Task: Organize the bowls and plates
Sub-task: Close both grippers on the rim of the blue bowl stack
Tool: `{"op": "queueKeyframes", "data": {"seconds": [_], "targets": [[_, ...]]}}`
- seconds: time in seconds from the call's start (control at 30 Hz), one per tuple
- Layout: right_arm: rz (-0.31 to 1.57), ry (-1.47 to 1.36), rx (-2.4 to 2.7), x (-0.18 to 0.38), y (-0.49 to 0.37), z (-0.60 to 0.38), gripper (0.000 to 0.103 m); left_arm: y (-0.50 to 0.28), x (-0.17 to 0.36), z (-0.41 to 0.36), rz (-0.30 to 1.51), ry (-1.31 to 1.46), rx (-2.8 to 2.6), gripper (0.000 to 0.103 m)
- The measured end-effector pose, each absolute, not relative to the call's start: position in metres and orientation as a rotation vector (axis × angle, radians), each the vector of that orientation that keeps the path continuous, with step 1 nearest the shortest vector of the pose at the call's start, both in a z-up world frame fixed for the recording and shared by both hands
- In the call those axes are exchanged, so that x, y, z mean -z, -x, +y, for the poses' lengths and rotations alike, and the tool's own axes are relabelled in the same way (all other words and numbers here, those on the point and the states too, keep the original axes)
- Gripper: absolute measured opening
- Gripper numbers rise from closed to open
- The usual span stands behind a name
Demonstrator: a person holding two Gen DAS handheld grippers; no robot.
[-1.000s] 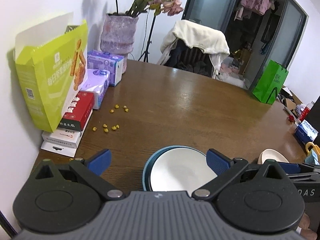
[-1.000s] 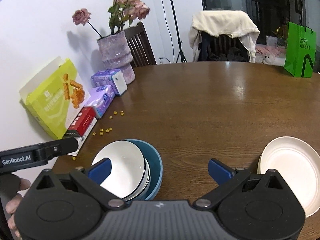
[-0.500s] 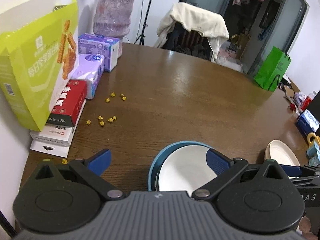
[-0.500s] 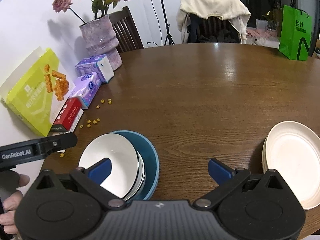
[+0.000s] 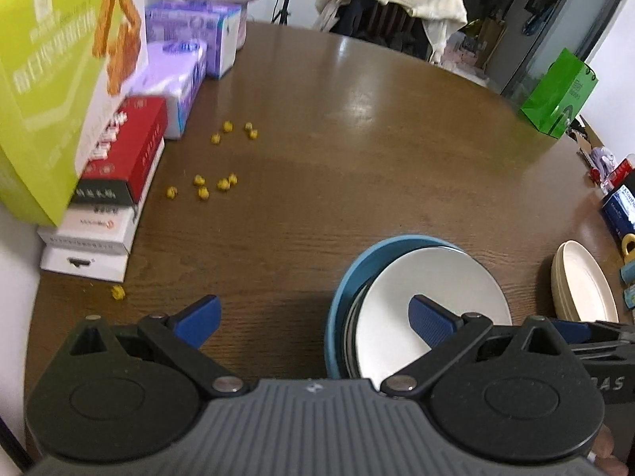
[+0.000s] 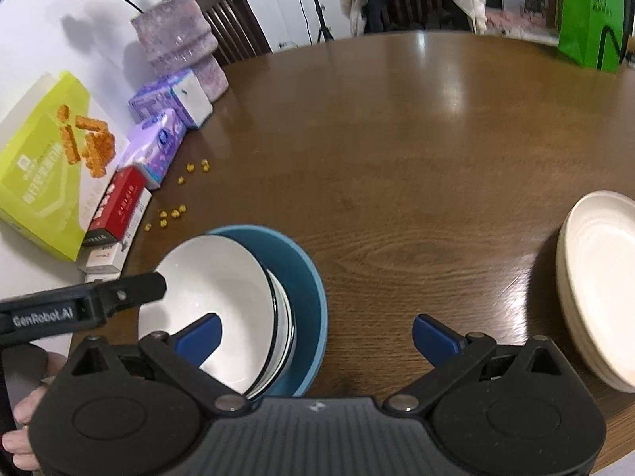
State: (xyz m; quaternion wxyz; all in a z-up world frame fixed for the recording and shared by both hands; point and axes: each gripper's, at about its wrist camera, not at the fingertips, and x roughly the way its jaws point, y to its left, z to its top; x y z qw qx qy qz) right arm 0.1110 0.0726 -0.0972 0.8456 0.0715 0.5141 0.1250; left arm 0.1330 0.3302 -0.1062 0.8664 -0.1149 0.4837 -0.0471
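Left wrist view: left gripper (image 5: 313, 319) w/ fingers spread wide, nothing btwn them. Right fingertip (image 5: 430, 317) sits over the white bowl (image 5: 428, 301), which is nested w/ other bowls inside a blue bowl (image 5: 343, 277), ahead & to the right of the tool. Cream plates (image 5: 583, 285) stacked farther right, apart from the bowls. Yellow bits (image 5: 206, 188) scattered on the table (image 5: 357, 158) ahead-left, near boxes (image 5: 115, 166) by the wall.

Right wrist view: right gripper (image 6: 315, 337) also wide open, empty. Its left fingertip (image 6: 200, 335) is over the white bowl (image 6: 210, 289); blue bowl (image 6: 305, 277) just ahead-left, plates (image 6: 599, 277) at right. Left gripper's finger (image 6: 99, 301) shows at the bowl's left rim; can't tell if touching.
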Motion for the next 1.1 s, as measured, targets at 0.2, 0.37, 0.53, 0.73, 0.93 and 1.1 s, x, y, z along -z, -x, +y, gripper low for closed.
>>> {"op": "queueKeyframes", "data": {"seconds": [0.2, 0.37, 0.53, 0.73, 0.93, 1.1], "targets": [[1.155, -0.146, -0.259, 0.118, -0.122, 0.083, 0.098, -0.137, 0.118, 0.335, 1.045, 0.262, 0.108, 0.102], [1.176, -0.145, -0.306, 0.127, -0.127, 0.09, 0.098, -0.142, 0.132, 0.335, 1.088, 0.293, 0.082, 0.094], [1.208, -0.119, -0.358, 0.138, -0.139, 0.093, 0.089, -0.142, 0.145, 0.334, 1.131, 0.366, 0.066, 0.083], [1.293, -0.189, -0.44, 0.154, -0.151, 0.091, 0.085, -0.142, 0.152, 0.332, 1.138, 0.426, 0.059, 0.08], [1.296, -0.2, -0.498, 0.154, -0.159, 0.095, 0.074, -0.15, 0.154, 0.332, 1.143, 0.47, 0.076, 0.077], [1.295, -0.232, -0.528, 0.153, -0.161, 0.096, 0.064, -0.159, 0.158, 0.335, 1.151, 0.517, 0.128, 0.067]]}}
